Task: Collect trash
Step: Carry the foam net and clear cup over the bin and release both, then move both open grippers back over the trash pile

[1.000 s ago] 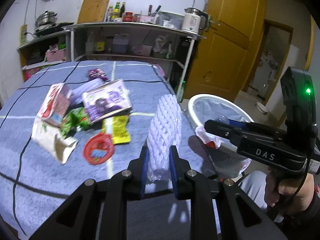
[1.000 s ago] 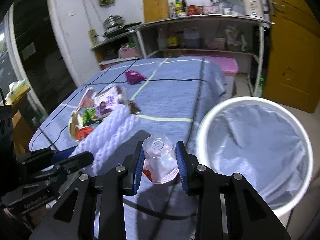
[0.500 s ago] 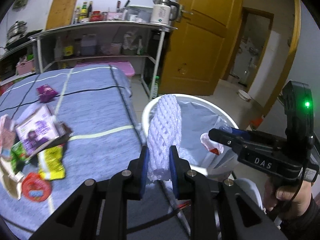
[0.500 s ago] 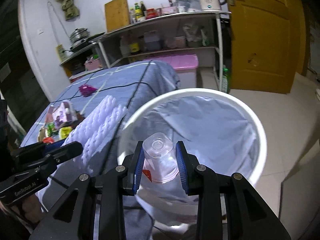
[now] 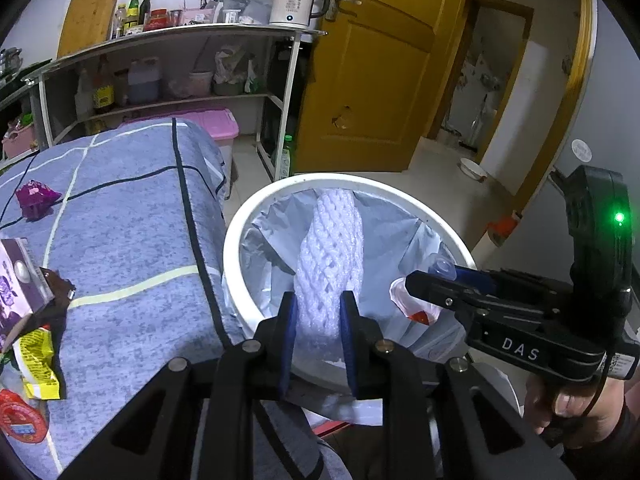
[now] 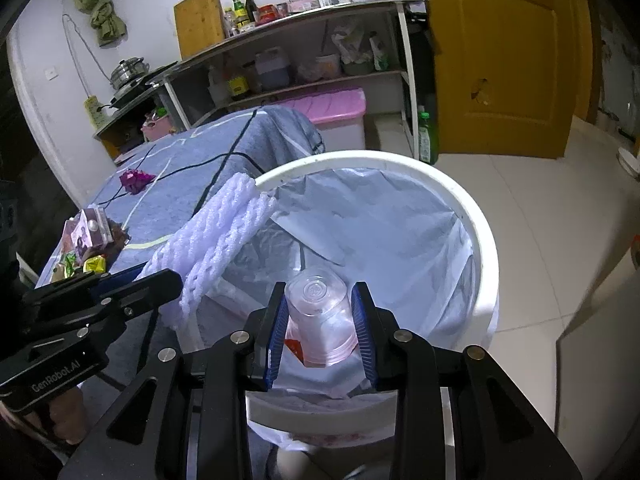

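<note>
Over the bin [image 6: 486, 240], a foam net [image 5: 330, 248] is held by the left gripper [image 5: 318, 322] and a cup [image 6: 320, 316] by the right gripper [image 6: 320, 320]; wrappers [image 5: 36, 356] at 9 o'clock are cut off.

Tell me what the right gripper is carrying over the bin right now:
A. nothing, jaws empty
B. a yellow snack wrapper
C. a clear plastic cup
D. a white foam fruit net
C: in the right wrist view the right gripper pinches a clear plastic cup above the lined white bin.
</note>
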The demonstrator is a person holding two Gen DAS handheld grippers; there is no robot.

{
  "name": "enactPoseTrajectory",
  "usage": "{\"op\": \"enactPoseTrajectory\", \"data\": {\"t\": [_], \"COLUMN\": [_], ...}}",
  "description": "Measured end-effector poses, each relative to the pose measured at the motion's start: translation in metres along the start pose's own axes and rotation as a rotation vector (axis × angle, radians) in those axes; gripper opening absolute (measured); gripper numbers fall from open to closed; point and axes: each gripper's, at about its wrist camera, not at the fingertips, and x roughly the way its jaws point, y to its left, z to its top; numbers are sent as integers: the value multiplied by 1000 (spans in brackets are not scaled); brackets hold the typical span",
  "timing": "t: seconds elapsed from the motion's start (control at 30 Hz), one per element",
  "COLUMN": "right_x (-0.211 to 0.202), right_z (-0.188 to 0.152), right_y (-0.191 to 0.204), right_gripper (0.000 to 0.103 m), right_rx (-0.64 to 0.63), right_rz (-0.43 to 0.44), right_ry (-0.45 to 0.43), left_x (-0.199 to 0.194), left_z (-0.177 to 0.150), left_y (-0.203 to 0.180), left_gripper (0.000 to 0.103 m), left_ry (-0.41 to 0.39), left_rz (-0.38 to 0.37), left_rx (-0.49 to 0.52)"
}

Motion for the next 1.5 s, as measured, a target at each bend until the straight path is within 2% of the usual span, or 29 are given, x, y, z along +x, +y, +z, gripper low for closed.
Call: {"op": "enactPoseTrajectory", "data": {"t": [0.17, 0.23, 0.27, 0.57, 0.83, 0.97, 1.5], "right_x": [3, 4, 4, -5, -27, -35, -48], "right_z": [0, 0, -1, 1, 1, 0, -14], "right_y": [-2, -2, -3, 3, 25, 39, 98], "right_gripper": [36, 42, 44, 45, 45, 45, 45], "right_rx": [9, 11, 12, -2, -58, -89, -190], "right_rz": [-4, -4, -5, -11, -8, 6, 84], "right_ry": [4, 2, 0, -17, -59, -74, -82], "left_x": [3, 3, 2, -11, -36, -51, -99], "left_z": [1, 1, 0, -2, -7, -12, -43], "left_y": [5, 7, 7, 10, 15, 19, 49], "left_gripper": [29, 45, 47, 48, 49, 54, 54], "left_ry": [7, 5, -1, -29, -72, -94, -147], "left_rz": [-3, -7, -8, -2, 14, 32, 128], "left_rx": [-1, -7, -9, -20, -36, -47, -110]}}
